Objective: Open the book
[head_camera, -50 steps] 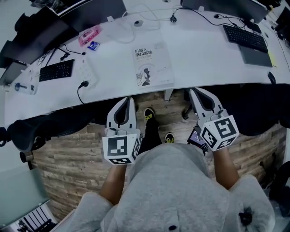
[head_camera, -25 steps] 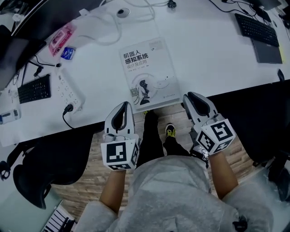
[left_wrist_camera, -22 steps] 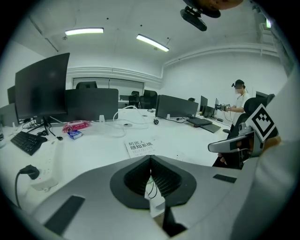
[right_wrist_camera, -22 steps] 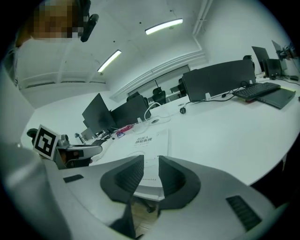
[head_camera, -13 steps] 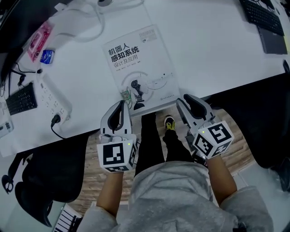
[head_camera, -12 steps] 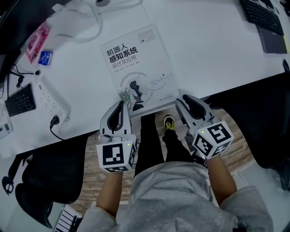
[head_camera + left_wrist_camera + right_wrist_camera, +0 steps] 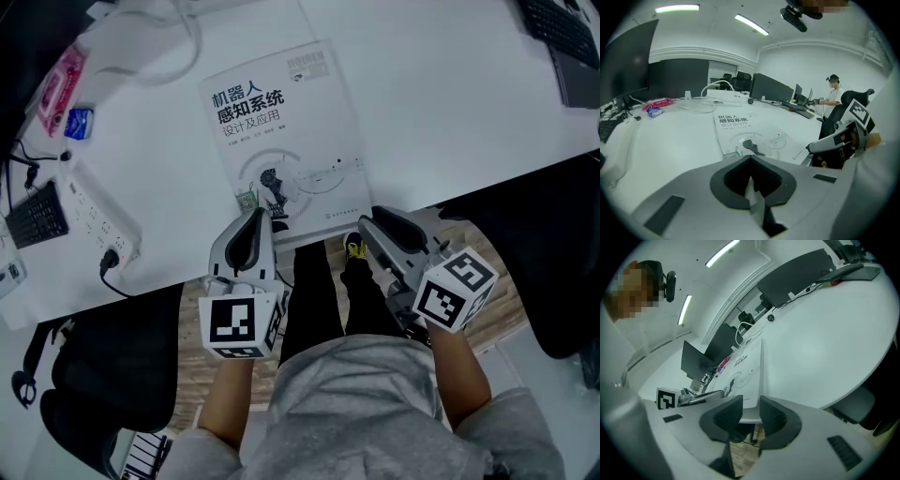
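Book (image 7: pixel 281 141) lies shut and face up on the desk (image 7: pixel 450 112), its near edge right at the desk's near rim and both grippers just short of it. My left gripper (image 7: pixel 251 217) is closed with nothing in it, its tip at the near left corner of the book. I cannot tell whether it touches. My right gripper (image 7: pixel 382 217) sits by the near right corner with its jaws apart. They have just been opening, and nothing is pinched between them. In the right gripper view the near edge of the book only shows through the gap, beyond the tips.

I judge the step in hand to be catching the cover (image 7: pixel 291 178) at its free side. The title reads left to right, so I take the spine (image 7: pixel 223 155) to be the left edge. I want the right gripper to come in low at the right corner, one jaw sliding under the cover alone and the other above it, then close lightly. Biting too deep would take pages or the whole book.

I would set the closed left gripper down near the spine to pin the book, since it could easily slide on the smooth desk or tip off the rim. Then I would swing the cover up and over towards the left in an arc, not pull it straight up.
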`<state>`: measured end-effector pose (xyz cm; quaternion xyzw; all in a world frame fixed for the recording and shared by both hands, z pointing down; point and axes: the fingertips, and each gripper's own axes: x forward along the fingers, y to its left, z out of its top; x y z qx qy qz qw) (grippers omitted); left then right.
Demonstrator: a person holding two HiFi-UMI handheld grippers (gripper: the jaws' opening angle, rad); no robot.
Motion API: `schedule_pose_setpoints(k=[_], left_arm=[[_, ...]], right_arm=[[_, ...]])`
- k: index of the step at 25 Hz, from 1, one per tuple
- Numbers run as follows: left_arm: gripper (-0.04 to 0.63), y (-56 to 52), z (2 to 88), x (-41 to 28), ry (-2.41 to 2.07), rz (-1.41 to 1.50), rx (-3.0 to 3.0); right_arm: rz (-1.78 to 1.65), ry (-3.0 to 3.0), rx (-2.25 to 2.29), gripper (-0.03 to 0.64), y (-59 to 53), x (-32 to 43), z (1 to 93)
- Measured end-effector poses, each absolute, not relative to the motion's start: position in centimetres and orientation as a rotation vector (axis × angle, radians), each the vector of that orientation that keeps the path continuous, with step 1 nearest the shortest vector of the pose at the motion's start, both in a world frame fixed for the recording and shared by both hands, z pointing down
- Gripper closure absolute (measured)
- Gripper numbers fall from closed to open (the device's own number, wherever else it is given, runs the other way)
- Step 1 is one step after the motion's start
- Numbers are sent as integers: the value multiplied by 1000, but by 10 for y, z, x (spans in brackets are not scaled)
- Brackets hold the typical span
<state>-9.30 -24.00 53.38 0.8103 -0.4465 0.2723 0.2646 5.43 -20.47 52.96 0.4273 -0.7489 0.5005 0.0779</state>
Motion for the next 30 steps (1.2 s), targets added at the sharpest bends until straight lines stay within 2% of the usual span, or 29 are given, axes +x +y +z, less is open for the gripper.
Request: schedule_pose_setpoints(k=[8, 11, 14, 19, 30], left_arm=[[583, -238, 535, -87, -1146, 773, 2226], [583, -236, 535, -83, -1119, 777, 2231], [583, -236, 531, -75, -1089, 778, 2255], [583, -230, 526, -62, -1034, 606, 2271], [583, -228, 488, -123, -1303, 573, 2205]], right_arm=[[1615, -2340, 1267, 502, -209, 40, 518], [1532, -2305, 1308, 536, -214, 38, 522], [1596, -2278, 1390, 549, -221, 44, 520], [1540, -2271, 1572, 569, -229, 58, 511], [1254, -2462, 1470, 571, -231, 26, 449]])
